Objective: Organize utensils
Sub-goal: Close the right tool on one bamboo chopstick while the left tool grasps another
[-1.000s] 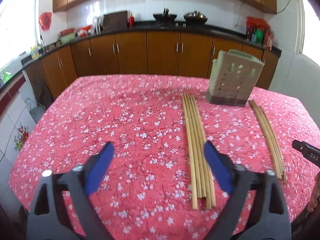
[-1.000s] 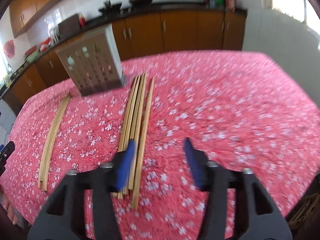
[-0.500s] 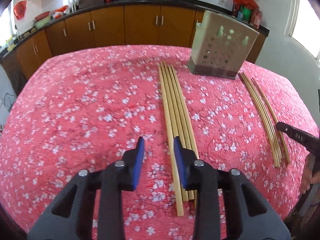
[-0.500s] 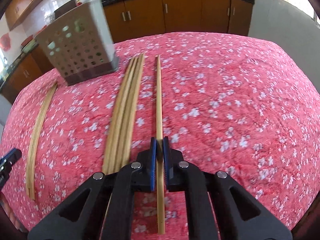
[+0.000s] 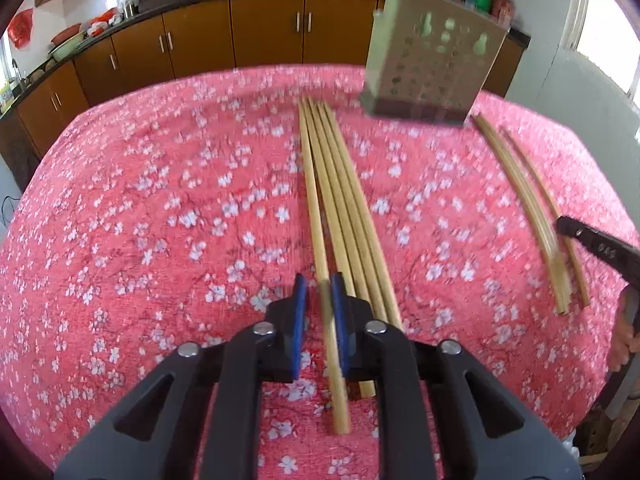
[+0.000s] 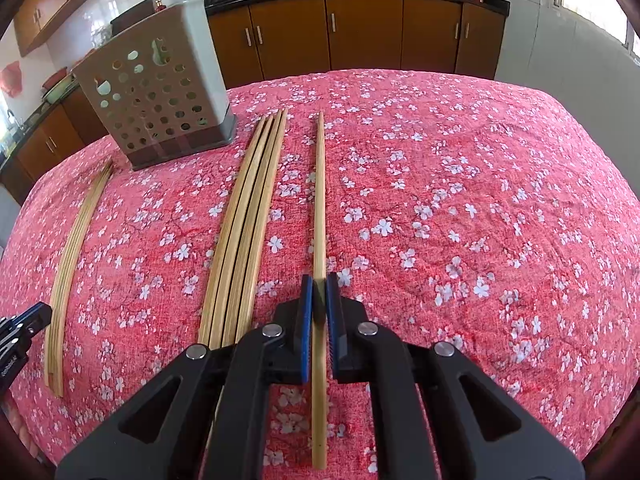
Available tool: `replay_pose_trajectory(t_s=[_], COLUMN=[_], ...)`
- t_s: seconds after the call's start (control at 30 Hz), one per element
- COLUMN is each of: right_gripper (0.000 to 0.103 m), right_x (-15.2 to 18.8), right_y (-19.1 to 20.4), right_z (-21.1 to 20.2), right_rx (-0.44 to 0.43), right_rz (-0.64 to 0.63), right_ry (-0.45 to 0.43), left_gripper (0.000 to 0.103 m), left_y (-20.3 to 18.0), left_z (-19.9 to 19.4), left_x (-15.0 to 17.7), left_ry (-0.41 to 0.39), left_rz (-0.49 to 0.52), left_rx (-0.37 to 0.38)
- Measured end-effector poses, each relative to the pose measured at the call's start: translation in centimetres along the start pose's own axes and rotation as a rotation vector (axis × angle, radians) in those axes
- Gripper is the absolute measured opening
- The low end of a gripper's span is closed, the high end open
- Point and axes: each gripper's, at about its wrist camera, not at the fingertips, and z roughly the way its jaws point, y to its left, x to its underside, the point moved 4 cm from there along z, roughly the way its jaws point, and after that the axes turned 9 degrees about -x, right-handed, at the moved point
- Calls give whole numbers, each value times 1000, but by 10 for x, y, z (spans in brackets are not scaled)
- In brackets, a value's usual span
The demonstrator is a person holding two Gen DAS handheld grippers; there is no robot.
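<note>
Nearest in the left wrist view, the left gripper (image 5: 319,292) has just been closing its jaws, and they now pinch a single chopstick (image 5: 320,248), the leftmost of a bundle of chopsticks (image 5: 352,216) lying side by side on the surface (image 5: 140,208), which is covered with a red cloth printed with white blossoms. The near end of that chopstick runs back between the blue pads (image 5: 299,312) toward the camera. In the right wrist view, the right gripper (image 6: 319,292) has its jaws closed on a lone chopstick (image 6: 319,208) that lies apart, just to the right of a second bundle (image 6: 248,232), its near end passing under the gripper. This second bundle shows at the right of the left wrist view, beside the dark tip of the right gripper and part of a hand (image 5: 624,344). Farther off, a perforated utensil holder (image 6: 160,92) stands upright on the surface between the two bundles, near their far ends. Beyond the far edge of the surface runs a row of brown cabinets (image 6: 360,32) under a dark counter carrying pans and bottles, too blurred to tell further.
</note>
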Motion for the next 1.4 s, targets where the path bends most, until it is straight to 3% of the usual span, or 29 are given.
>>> replay_pose_trajectory(t_s=[0.17, 0.3, 0.5, 0.73, 1.13, 1.23, 1.33, 1.4], right_gripper=[8, 8, 8, 8, 8, 8, 8, 8], right_x=[2, -12, -26, -26, -11, -7, -9, -14], right_y=[4, -13, -37, -40, -39, -36, -35, -33], right_z=[0, 4, 10, 11, 1, -1, -5, -19], right_rx=[17, 36, 38, 26, 9, 22, 24, 21], right_rz=[-56, -28, 29, 21, 40, 12, 11, 6], right_ry=[-13, -33, -71, -89, -58, -65, -59, -105], left_gripper=[8, 8, 9, 10, 12, 9, 8, 8], left_y=[10, 34, 58, 59, 56, 55, 52, 52], left_z=[12, 30, 40, 39, 34, 31, 29, 15], left_x=[-10, -22, -29, -28, -18, -13, -12, -16], left_ry=[-11, -22, -63, -86, -80, -125, -120, -149], left_rz=[-4, -45, -75, -86, -36, -11, 8, 8], left_rx=[-35, -77, -54, -44, -111, -144, -151, -142])
